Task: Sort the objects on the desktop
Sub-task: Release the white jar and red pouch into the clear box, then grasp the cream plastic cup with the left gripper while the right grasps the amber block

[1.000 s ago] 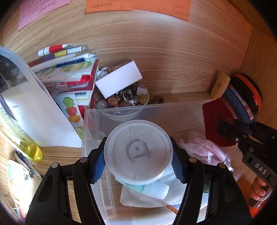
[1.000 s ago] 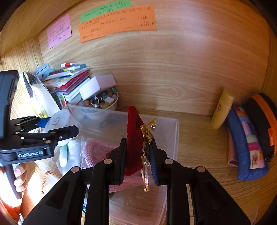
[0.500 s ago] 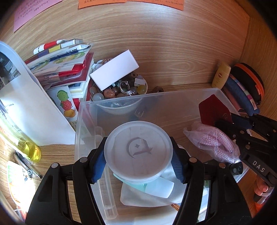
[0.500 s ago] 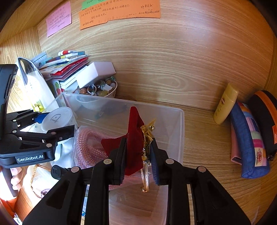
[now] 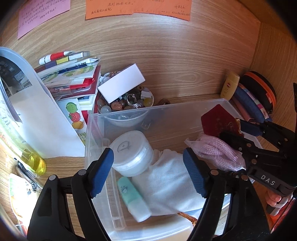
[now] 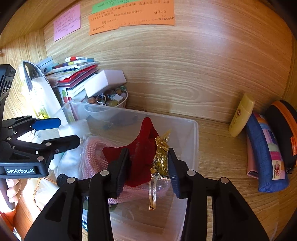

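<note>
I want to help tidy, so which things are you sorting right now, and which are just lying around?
Being sorted: clear box, white jar lying in it, red pouch over it.

Just lying about: yellow bottle, blue pencil case, bead bowl, book stack, wall notes.

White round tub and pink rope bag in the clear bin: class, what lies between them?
In the left wrist view, a folded white cloth lies between the white round tub and the pink rope bag, inside the clear bin.

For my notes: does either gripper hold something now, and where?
Nothing seems held. Both jaws just opened: left gripper off round tub, red pouch loose between right gripper's.
</note>
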Demonstrator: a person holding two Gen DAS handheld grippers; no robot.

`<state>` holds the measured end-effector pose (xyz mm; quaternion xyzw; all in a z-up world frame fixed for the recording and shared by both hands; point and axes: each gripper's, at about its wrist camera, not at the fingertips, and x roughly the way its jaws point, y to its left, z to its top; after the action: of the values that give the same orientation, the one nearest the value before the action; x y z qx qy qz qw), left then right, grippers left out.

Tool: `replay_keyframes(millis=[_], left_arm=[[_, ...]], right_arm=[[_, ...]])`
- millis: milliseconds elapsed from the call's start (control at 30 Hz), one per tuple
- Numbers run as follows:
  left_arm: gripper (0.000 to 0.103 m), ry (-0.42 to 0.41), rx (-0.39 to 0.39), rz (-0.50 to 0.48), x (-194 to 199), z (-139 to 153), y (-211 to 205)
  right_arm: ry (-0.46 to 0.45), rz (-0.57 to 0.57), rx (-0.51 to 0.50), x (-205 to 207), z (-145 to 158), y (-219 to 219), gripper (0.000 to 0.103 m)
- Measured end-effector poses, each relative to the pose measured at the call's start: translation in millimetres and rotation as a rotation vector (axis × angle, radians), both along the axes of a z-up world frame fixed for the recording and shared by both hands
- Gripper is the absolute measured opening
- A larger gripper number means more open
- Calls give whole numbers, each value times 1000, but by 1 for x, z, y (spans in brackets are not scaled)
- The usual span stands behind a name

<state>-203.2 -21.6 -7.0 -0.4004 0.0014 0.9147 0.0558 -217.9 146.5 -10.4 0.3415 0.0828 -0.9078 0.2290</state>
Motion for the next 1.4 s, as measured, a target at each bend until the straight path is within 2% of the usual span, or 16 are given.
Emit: replay_keyframes(millis=[100,233,300,467,733,867,933,1033,1200,1400], left_arm=[[77,7,6,-6,3,3,0],[80,29,-10,-5,9,9,2],[85,45,-10,-3,13,12,3],[85,58,9,1,23,22,0],[86,72,12,25,49,32,-12],[86,75,8,35,66,33,-19],[87,70,11,40,75,32,-21],[94,58,18,35,87,27,-21],[94,59,-29,30,111,20,-18],[94,21,-43,2,128,6,-14]], right_arm=[[12,-9,-8,2,2,1,53],[19,-14,-24,4,5,4,54],[22,-17,-32,5,8,5,59],[23,-21,-49,8,20,7,60],[18,-33,-19,28,36,17,61],[31,-25,-40,46,41,27,70],[55,-24,-34,57,43,30,71],[64,-18,-24,70,42,35,72],[46,-22,10,86,30,44,76],[9,-25,45,97,12,57,76]])
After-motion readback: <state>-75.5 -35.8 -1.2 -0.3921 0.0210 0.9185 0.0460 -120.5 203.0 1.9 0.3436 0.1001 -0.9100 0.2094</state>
